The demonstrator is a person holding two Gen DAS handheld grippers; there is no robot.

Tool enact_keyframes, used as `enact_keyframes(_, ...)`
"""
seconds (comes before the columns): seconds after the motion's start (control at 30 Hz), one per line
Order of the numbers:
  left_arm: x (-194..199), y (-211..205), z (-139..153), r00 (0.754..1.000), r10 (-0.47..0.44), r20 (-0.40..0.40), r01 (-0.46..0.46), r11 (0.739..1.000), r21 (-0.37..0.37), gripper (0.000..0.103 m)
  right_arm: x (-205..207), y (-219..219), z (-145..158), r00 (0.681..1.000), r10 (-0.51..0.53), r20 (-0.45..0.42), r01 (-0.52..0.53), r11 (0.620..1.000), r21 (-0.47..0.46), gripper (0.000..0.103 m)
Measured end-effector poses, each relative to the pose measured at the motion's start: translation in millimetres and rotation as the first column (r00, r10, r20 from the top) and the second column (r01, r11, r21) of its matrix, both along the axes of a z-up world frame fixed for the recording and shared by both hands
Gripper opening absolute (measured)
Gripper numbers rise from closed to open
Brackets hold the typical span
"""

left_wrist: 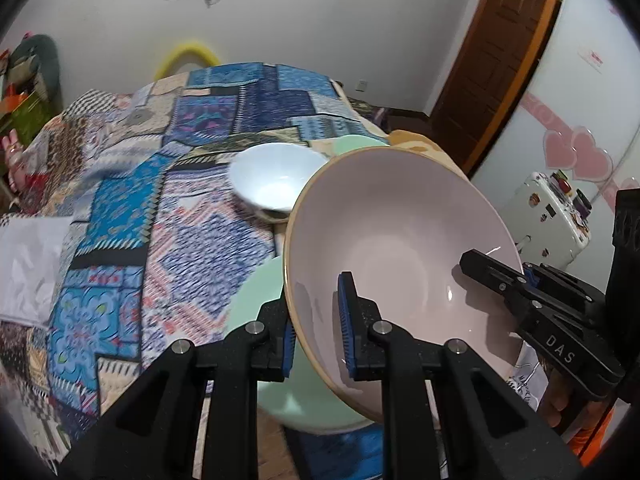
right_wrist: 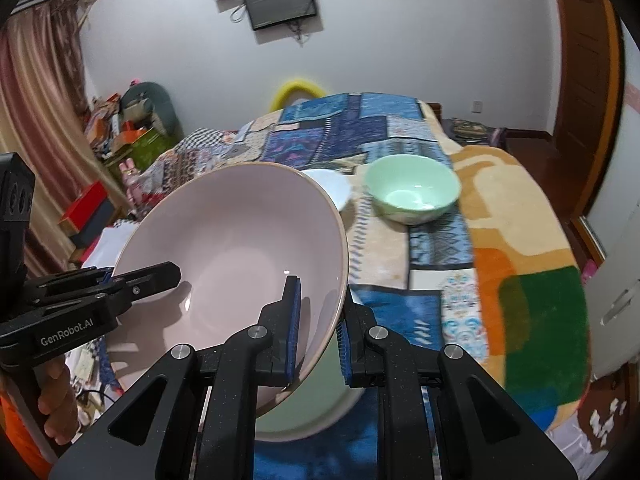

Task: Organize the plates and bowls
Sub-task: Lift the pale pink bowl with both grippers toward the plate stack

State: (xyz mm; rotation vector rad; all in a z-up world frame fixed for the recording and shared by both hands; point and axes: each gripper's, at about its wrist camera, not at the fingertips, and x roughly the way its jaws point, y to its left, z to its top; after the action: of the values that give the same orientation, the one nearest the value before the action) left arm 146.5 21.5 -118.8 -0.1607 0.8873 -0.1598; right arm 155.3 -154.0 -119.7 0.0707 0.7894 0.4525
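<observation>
Nearest the cameras, the left gripper (left_wrist: 316,336) has its fingers narrowed onto one side of the rim of a large pink bowl (left_wrist: 400,248), one blue pad inside the wall and one outside, while the right gripper (right_wrist: 318,332) clamps the opposite side of the same rim in the same way, so the pink bowl hangs tilted between the two, above the bed. Just under it lies a pale green plate (left_wrist: 256,300), partly hidden by the bowl. A hand (right_wrist: 56,396) with an orange sleeve shows below the left gripper's body at the edge of the right wrist view. The bed (right_wrist: 516,216) is spread with a patchwork cover (left_wrist: 120,208) of blue, white and red blocks, and on the right side with a blanket of orange, cream and green patches. Farther along the cover rests a white bowl (left_wrist: 272,180), and just beside it, to the right, a green bowl (right_wrist: 412,192) stands upright. Past the foot of the bed a yellow ring (right_wrist: 298,88) leans near the white wall, with a dark screen (right_wrist: 280,2) mounted higher up. To the left are a pinkish curtain (right_wrist: 36,92) and a heap of clutter; to the right, a brown wooden door (left_wrist: 496,56).
</observation>
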Motion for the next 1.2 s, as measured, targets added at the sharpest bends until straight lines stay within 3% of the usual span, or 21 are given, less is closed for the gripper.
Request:
enact_keyframes(0.73,-60,129,-27,0.975,0.216,-0.054,-0.217,0.976,-0.001,0.018,-20,116,-24,0.976,0.214,-0.046,-0.215,0.976,-0.019,0.016)
enact_keyframes(1.2,-62,177,-72,0.947,0.287,-0.146,-0.290,0.957,-0.001,0.018,-12,167,-58,0.949,0.285,-0.133,-0.294,0.954,-0.055,0.016)
